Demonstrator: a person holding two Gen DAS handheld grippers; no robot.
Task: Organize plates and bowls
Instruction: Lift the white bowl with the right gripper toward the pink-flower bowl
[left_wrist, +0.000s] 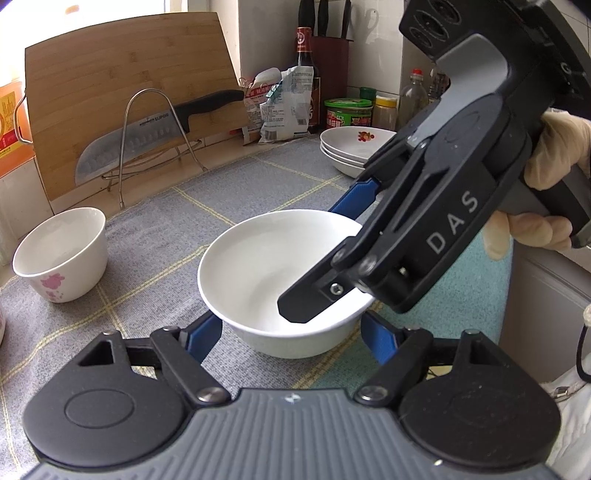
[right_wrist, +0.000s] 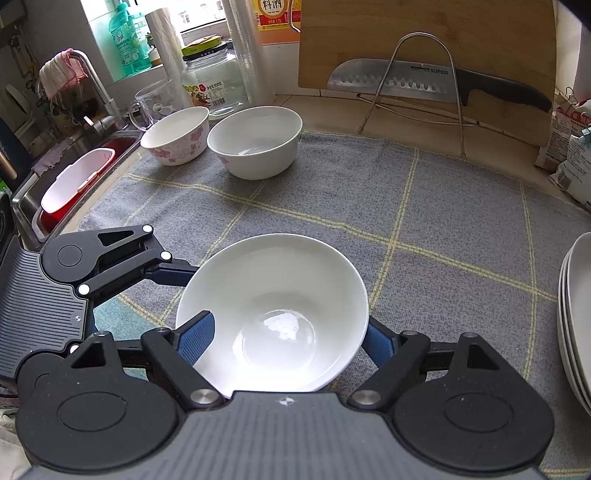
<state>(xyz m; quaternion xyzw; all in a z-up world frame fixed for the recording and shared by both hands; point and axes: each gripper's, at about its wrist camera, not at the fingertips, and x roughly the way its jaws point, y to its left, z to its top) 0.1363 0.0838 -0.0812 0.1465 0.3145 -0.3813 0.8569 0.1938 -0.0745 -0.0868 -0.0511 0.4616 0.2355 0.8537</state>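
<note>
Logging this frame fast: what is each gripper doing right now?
Left gripper: open, fingers either side of the white bowl.
Right gripper: shut on the white bowl's rim.

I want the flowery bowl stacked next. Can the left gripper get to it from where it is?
Probably not yet: the left gripper sits with its fingers on either side of the plain white bowl. Otherwise only bare cloth lies toward the flowery bowl.

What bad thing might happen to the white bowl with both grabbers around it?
1. The right gripper has one finger inside the plain white bowl and one outside, pinching only the rim; smooth china might slip or tip.
2. The left gripper straddles the same bowl; pulling different ways might wrench it loose.
3. Swinging it sideways may knock the stacked plates or the flowered bowl.
</note>
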